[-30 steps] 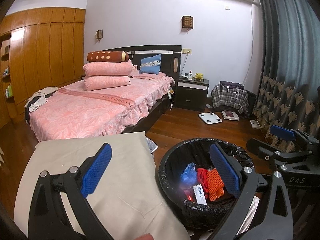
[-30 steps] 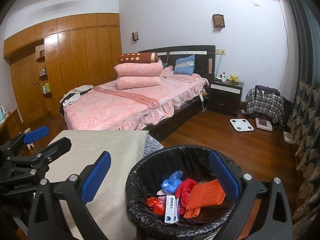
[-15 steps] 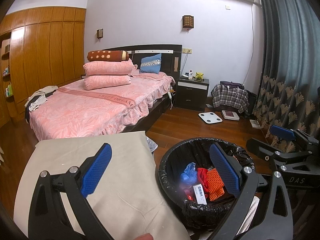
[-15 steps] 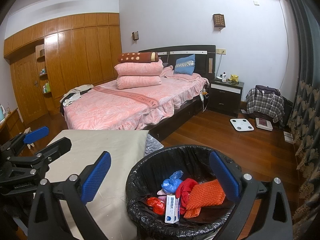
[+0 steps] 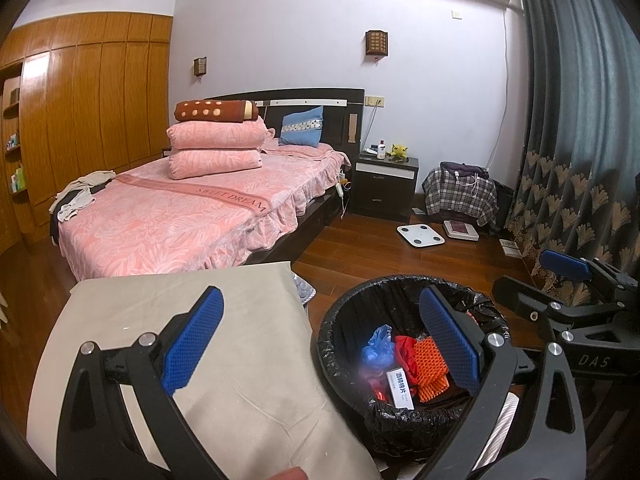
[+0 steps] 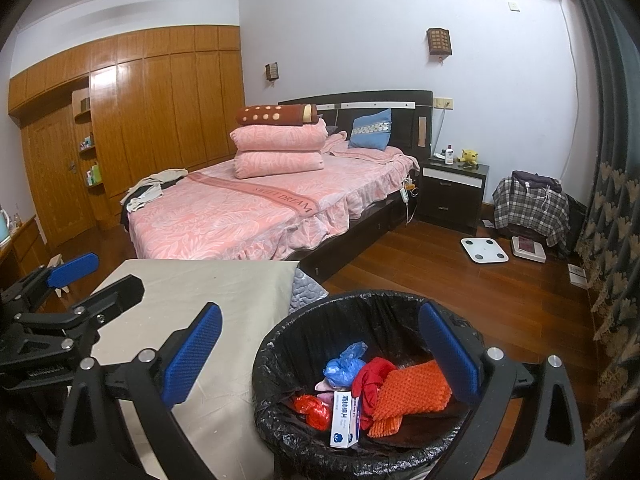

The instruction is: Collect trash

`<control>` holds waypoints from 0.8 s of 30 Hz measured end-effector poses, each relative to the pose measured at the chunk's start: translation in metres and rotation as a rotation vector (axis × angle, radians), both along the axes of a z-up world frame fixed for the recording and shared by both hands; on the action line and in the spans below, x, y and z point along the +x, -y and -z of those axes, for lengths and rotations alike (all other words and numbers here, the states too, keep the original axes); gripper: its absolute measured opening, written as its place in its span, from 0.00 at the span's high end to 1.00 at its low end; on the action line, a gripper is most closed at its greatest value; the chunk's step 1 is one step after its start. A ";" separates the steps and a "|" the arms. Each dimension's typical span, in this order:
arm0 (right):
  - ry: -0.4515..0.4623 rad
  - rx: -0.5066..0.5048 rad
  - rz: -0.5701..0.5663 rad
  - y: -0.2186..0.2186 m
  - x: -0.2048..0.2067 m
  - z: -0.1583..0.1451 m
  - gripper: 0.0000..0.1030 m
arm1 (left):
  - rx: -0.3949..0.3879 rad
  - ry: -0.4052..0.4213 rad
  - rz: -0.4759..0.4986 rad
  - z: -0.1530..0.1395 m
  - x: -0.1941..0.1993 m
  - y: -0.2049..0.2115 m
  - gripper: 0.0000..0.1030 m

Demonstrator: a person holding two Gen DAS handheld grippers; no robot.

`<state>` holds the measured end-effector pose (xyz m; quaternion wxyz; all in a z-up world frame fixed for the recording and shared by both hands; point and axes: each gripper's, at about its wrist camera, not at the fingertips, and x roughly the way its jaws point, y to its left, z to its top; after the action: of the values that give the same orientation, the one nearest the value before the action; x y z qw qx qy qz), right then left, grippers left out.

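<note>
Both grippers spread wide, nothing between the pads. Left gripper (image 5: 320, 344) hangs over the seam between table (image 5: 240, 380) and bin (image 5: 344, 344); right gripper (image 6: 320, 354) likewise, and it shows in the left view at far right (image 5: 532, 284), also apart.

Bin: round, black liner (image 6: 280, 344) crinkled and folded over the rim, standing on the wood floor (image 6: 420, 264) just beside the table's right edge. Trash lies in the bottom, piled together:
- white box (image 6: 343, 418) with blue print, standing on end (text too small to read)
- orange knit piece (image 6: 412, 394), touching the box's right side
- red cloth (image 6: 372, 376) between knit and blue bag
- blue plastic bag (image 6: 342, 366), crumpled, toward the back
- red foil wrapper (image 6: 312, 410), left of the box
- something pink (image 6: 322, 386) under the blue bag, mostly hidden

Table has a plain beige cover, bare on top. A grey quilted pad (image 6: 306, 290) pokes out at its far right corner.
</note>
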<state>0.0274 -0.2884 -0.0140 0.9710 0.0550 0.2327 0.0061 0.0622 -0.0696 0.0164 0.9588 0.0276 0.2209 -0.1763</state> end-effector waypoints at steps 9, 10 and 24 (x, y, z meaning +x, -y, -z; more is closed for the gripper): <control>0.001 -0.002 -0.001 0.000 0.001 0.000 0.06 | 0.000 -0.001 -0.001 0.000 0.000 0.000 0.07; 0.000 -0.002 -0.001 0.000 0.000 0.000 0.06 | 0.000 -0.001 -0.001 0.000 0.000 -0.001 0.07; -0.002 -0.002 -0.001 -0.002 0.000 0.000 0.06 | -0.004 -0.006 -0.008 0.001 -0.001 -0.003 0.07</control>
<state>0.0276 -0.2861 -0.0138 0.9708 0.0539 0.2335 0.0063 0.0610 -0.0666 0.0153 0.9589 0.0244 0.2237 -0.1728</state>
